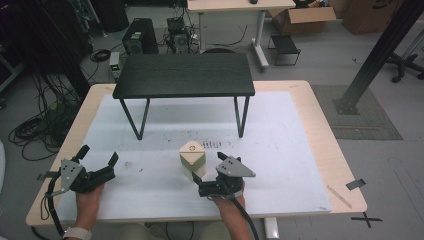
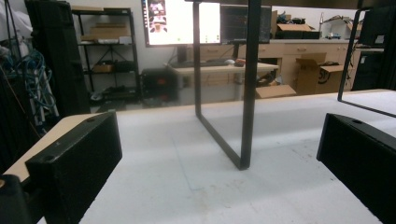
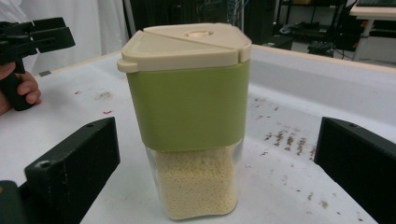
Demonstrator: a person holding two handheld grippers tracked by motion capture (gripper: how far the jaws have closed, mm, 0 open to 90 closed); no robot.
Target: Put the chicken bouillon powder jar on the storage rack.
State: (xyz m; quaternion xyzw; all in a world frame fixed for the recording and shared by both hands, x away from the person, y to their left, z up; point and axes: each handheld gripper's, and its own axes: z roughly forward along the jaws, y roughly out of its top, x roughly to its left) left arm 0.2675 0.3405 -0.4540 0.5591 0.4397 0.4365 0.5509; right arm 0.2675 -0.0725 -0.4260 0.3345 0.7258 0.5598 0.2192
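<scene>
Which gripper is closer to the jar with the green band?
The right gripper: the jar stands just ahead between its open fingers. The left gripper sits far off at the table's other side.

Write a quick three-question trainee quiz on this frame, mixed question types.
1. True or false: the right tool is shut on the container.
2. Multiple choice: the container's band is A) green, B) red, C) blue.
3. Fill in: the left tool is open, and between its jaws, farther off, stands a leg of the black ____.

Key
1. False: its jaws stand apart on either side, not touching the container.
2. A; the lid is beige and pale grains fill the clear base.
3. Shelf, standing on the white mat.
</scene>
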